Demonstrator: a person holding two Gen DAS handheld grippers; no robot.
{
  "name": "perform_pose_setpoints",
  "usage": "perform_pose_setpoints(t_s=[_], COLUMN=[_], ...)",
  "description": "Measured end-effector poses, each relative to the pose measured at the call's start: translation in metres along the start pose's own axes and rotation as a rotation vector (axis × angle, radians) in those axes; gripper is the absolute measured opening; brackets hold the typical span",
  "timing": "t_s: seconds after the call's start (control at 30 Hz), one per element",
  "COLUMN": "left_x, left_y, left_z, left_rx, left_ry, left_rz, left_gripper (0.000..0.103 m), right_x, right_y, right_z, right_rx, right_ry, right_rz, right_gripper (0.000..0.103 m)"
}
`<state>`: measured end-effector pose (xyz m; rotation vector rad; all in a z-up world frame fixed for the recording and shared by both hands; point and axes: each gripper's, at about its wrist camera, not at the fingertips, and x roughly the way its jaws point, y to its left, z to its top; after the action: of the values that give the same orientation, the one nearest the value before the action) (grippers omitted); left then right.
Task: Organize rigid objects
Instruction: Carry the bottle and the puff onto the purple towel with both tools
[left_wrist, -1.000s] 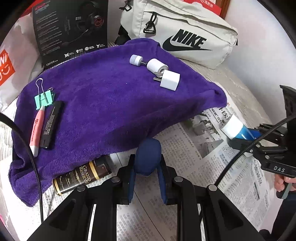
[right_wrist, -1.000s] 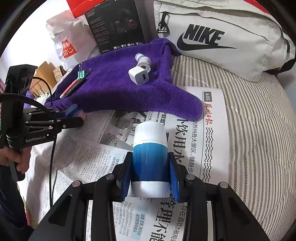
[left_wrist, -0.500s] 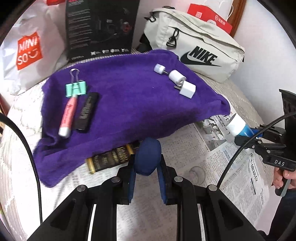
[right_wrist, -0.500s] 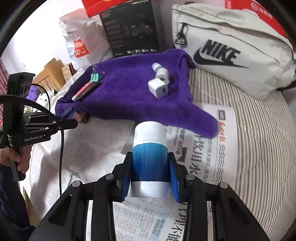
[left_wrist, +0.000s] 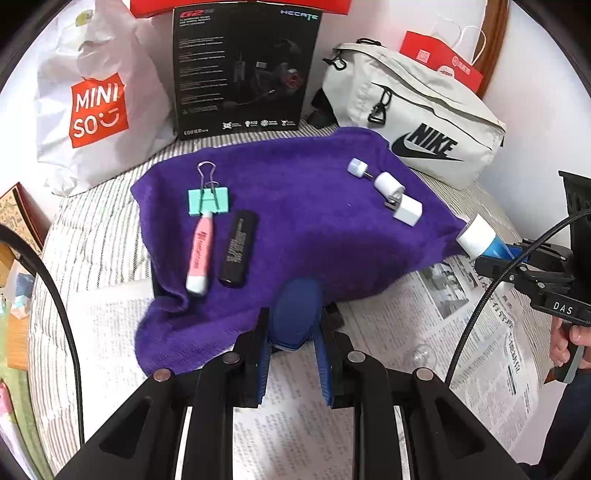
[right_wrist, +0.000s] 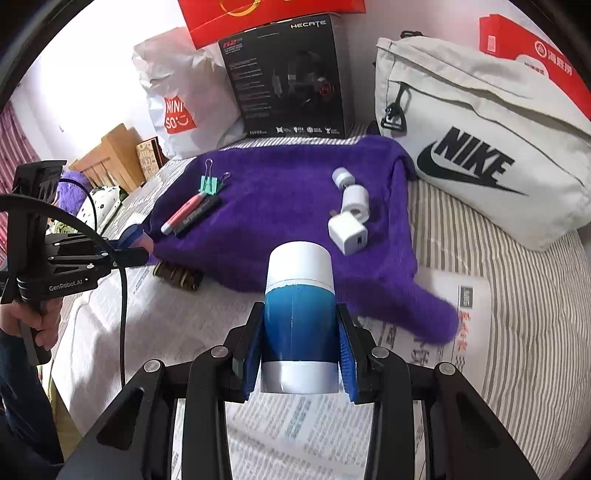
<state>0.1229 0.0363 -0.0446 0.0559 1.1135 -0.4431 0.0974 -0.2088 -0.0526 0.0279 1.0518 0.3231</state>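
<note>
Your left gripper clamps a dark blue oval object and your right gripper a blue-and-white bottle — both above the bed's newspaper, unplaced — while clip, pen and charger already lie on the purple towel.

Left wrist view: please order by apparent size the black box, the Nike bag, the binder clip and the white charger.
1. Nike bag and black box: look about alike, so unranked; the box is also cut off at the top.
2. Binder clip.
3. White charger: slightly smaller than the clip, both on the purple towel.
</note>
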Motion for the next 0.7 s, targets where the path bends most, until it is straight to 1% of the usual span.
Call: perform_pose_setpoints(t_s=[0.23,0.4,0.53,0.7], left_x=[0.008,0.014,0.021,0.027], left_y=[0.013,0.022,0.03,0.038], left_z=[0.011,0.015,0.017,0.02], left_rx=[-0.016,-0.027,-0.038,-0.048], left_ry=[0.002,0.007,0.016,0.022], left_rz=[-0.002,-0.008,-0.016,-0.021], left_gripper=[0.021,0.021,0.021,0.021], right_x=[0.023,0.046,0.064,0.084], right_y=[0.0,0.003,0.007,0.008], right_z=[0.027,0.048,0.058,0.062], right_rx=[0.003,-0.008,-0.023,-0.026], right_ry=[0.015,0.033,0.052,0.08], right_rz=[0.012,0.004,-0.005,-0.006], right_gripper=[0.036,0.036,0.036,0.036])
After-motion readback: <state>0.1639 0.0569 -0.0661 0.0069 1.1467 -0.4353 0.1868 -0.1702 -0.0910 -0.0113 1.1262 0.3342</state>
